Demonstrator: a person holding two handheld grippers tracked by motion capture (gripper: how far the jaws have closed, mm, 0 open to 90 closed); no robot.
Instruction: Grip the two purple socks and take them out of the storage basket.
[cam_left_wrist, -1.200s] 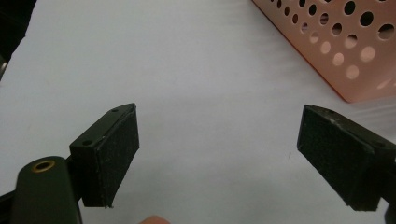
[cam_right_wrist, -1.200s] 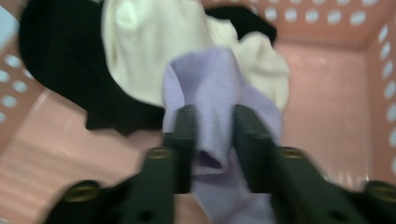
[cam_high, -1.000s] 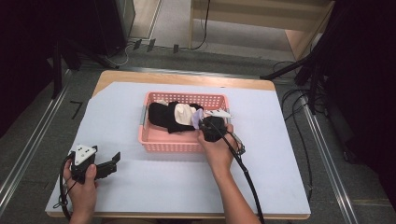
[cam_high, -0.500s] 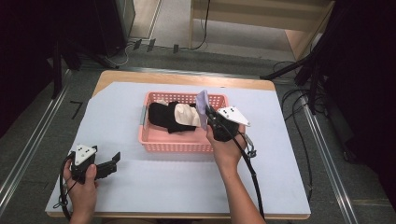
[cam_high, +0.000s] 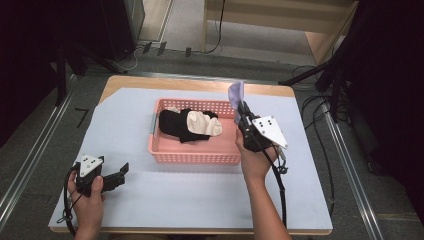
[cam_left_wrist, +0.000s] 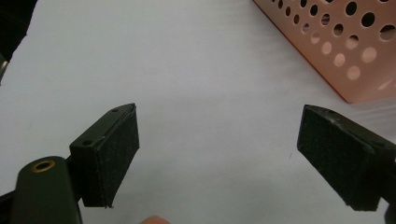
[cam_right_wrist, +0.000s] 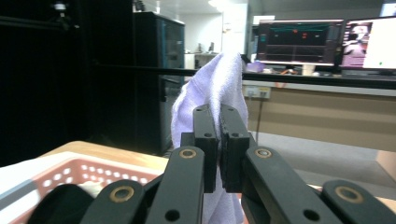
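One lilac cloth (cam_right_wrist: 212, 93) upright, long axis vertical, between shut right gripper (cam_right_wrist: 219, 140) fingers (left gripper (cam_left_wrist: 219, 154) agape).

Lab / recording room, not a home. Wood table (cam_high: 200, 82) w/ white sheet (cam_high: 200, 195) sits between metal floor rails (cam_high: 30, 165); cables (cam_high: 320, 107) run over grey carpet. Dark equipment racks (cam_right_wrist: 154, 79) at back, long counter (cam_right_wrist: 327, 107) w/ two lit monitors (cam_right_wrist: 299, 42) showing data, wall sockets (cam_right_wrist: 257, 92) below. Pink basket (cam_high: 195, 152) of cloth looks like a test prop.
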